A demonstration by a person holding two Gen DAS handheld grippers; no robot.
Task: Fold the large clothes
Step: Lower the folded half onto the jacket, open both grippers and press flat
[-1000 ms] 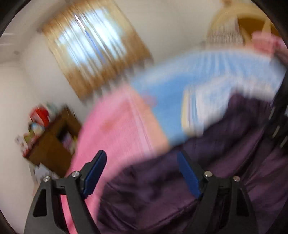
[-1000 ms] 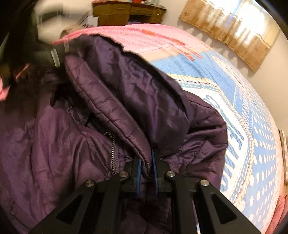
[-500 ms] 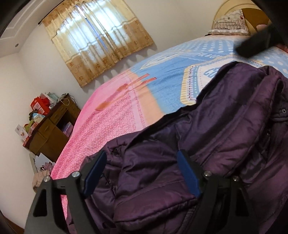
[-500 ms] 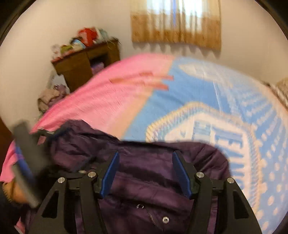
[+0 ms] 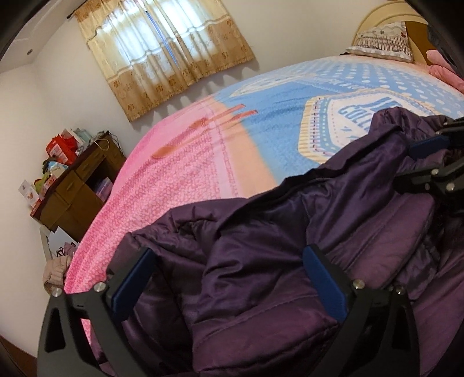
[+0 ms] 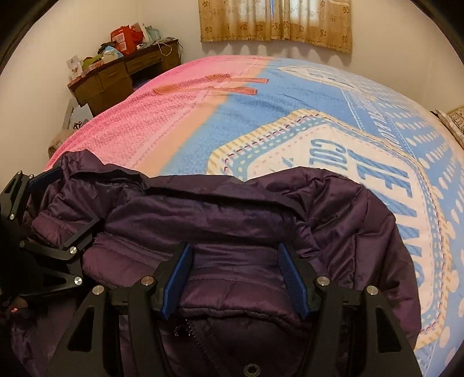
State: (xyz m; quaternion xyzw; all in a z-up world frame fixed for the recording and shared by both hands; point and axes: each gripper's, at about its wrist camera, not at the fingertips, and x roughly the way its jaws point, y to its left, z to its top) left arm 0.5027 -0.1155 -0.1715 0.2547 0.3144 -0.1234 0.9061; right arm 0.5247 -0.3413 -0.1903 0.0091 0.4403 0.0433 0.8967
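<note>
Nearest the right wrist camera, the right gripper (image 6: 233, 278) hangs over the near edge of the purple jacket (image 6: 232, 220), its blue pads spread with a padded fold of the cloth lying between them. They do not seem to press on it. Just below, at the very near edge, the zipper (image 6: 200, 345) and a snap show where the front opening lies.

In the left wrist view, the left gripper (image 5: 229, 281) stands over the left end of the same jacket. Its jaws have just been opening and are now at their widest, straddling a puffy ridge without pinching it. So neither tool holds cloth at this moment.

The jacket lies bunched on the near part of the bed (image 6: 290, 110), its long axis running left to right across both views, with a dark folded edge along its far side. The left gripper is at its left end, the right gripper nearer the middle and front. The right end, humped over the blue and white print, is closer to the right hand, so any next grasp there is probably the right hand's work.

Beyond the jacket the bedspread stretches bare, pink to the left, blue to the right. Farther still stand a cluttered wooden desk (image 6: 121, 75) at far left and a curtained window (image 6: 275, 23) on the far wall.
</note>
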